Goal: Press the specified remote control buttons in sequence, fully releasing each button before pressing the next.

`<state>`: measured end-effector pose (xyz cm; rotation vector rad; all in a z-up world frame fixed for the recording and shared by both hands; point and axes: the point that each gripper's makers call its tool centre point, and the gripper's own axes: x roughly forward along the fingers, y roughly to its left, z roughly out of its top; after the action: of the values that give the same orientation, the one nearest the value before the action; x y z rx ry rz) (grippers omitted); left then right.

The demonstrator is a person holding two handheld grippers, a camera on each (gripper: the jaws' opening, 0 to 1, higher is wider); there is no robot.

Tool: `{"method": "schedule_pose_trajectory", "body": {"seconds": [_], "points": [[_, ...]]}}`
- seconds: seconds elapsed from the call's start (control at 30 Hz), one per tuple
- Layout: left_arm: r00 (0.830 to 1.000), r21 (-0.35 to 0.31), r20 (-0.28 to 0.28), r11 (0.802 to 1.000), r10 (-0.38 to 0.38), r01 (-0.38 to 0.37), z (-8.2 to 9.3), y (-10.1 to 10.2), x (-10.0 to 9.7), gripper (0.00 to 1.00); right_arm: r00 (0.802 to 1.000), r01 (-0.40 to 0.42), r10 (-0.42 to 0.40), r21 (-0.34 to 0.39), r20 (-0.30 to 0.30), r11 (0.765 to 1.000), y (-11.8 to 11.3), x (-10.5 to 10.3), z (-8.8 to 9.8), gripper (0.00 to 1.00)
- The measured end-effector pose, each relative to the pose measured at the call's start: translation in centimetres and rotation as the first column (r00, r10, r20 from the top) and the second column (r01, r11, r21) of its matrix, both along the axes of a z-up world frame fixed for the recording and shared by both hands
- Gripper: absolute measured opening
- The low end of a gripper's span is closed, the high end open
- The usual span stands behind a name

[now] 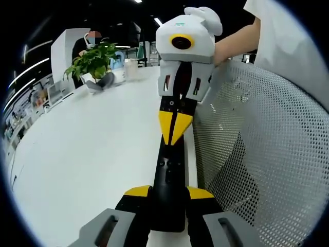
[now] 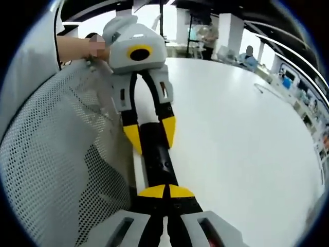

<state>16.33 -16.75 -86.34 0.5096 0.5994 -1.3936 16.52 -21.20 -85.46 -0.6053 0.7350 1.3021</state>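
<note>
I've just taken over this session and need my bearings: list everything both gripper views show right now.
remote control: one, black, on the white table, held at one end by the left gripper, right gripper tips on its other end
table: one, white
mesh chair back: one, white, beside the table edge
potted plant: one, green, far end of table
cups: pale, near the plant, number unclear
people: background, far side
left gripper: yellow tips, clamped across the remote
right gripper: yellow tips together
hand: white glove, holding right gripper

White table [image 1: 92, 149]; potted green plant [image 1: 92, 60] at its far end; white mesh chair back [image 1: 267, 154] alongside
</note>
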Motion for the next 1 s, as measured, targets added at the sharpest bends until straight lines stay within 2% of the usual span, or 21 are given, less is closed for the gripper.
{"method": "schedule_pose_trajectory", "body": {"seconds": [0.17,0.33,0.5,0.73,1.0], "points": [[1.0,0.0,0.0,1.0,0.0,0.0,0.0,0.0,0.0,0.25,1.0,-0.003,0.003,0.013,-0.009,1.0,0.4,0.0,0.0,0.0],[1.0,0.0,0.0,1.0,0.0,0.0,0.0,0.0,0.0,0.25,0.999,-0.044,0.044,-0.003,0.0,0.999,0.9,-0.2,0.0,0.0],[1.0,0.001,0.001,1.0,-0.001,0.001,0.0,0.0,0.0,0.25,0.995,-0.102,0.102,-0.055,0.009,0.993,1.0,-0.3,-0.1,0.0],[1.0,0.001,0.001,1.0,-0.002,0.002,0.0,0.0,0.0,0.25,0.991,-0.133,0.131,-0.128,-0.023,0.983,1.1,-0.3,-0.2,0.0],[1.0,0.001,0.001,1.0,-0.002,0.002,0.0,0.0,-0.1,0.25,0.991,-0.133,0.125,-0.2,-0.052,0.971,1.0,-0.3,-0.4,0.0]]}}
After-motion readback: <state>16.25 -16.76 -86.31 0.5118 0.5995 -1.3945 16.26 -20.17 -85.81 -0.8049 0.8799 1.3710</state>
